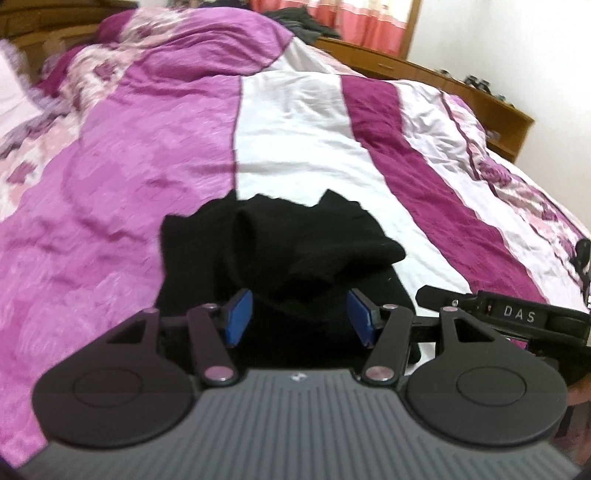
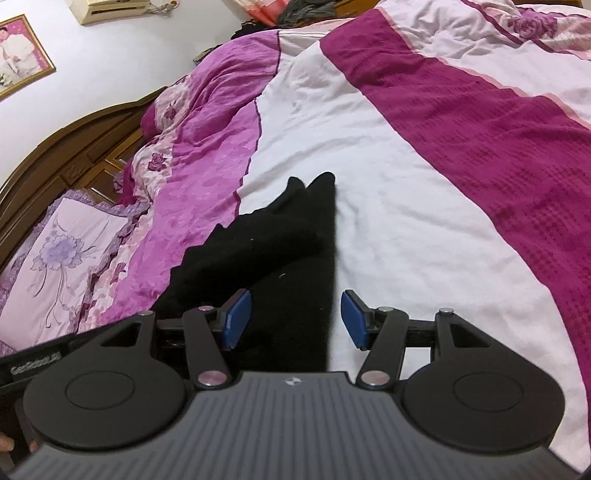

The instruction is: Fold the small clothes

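Note:
A small black garment [image 1: 291,251] lies crumpled on the bedspread, its top layer bunched into a rounded fold. My left gripper [image 1: 300,317] is open, its blue pads [image 1: 239,317] standing wide apart just over the garment's near edge. In the right wrist view the same black garment [image 2: 280,251] runs away from me, ending in two pointed tips. My right gripper [image 2: 293,319] is also open and straddles the garment's right edge, with nothing held. The right gripper's body [image 1: 517,317] shows at the right in the left wrist view.
The bedspread [image 1: 303,122] has pink, white and magenta bands. A wooden headboard [image 2: 62,147] and a floral pillow [image 2: 66,251] are at the left. A wooden shelf [image 1: 461,85] runs behind the bed. Dark clothes [image 1: 299,18] are heaped at the far end.

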The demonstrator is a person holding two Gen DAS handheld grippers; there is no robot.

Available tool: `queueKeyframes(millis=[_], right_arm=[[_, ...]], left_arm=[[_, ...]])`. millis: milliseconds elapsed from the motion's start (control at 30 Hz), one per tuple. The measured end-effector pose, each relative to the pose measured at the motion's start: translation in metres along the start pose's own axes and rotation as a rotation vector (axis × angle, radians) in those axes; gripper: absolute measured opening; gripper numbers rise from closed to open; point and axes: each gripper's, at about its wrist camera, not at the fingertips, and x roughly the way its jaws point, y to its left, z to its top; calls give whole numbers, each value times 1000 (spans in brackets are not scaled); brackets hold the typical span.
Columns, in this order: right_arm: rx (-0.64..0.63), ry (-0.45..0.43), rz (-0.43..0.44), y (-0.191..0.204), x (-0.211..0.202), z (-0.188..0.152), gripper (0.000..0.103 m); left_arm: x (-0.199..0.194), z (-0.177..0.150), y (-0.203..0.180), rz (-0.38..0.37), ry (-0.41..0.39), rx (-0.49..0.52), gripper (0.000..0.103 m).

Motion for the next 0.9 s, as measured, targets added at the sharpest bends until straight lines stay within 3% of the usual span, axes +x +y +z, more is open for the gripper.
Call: queueKeyframes(millis=[233,567,633,667,700,900], right_arm=[[30,-11,-7,-10,-1,2,62],[69,-19,-16,-21,0,3,62],[76,-17,-16,-23,1,3,62],[78,-16,-15,-23,2,3,62],[77,-14,-15,-24,2,3,62],[82,-6,-12,-24,8,3,62]], left_arm=[[38,6,-35,29,-20,183,59],[77,9,-51,13,-48,311,58],[80,7,-52,17,-75,343,44],[82,6,-52,13,-76,357,18],[83,6,-51,4,-67,357,9],[72,15,-40,-14,-116,300,7]])
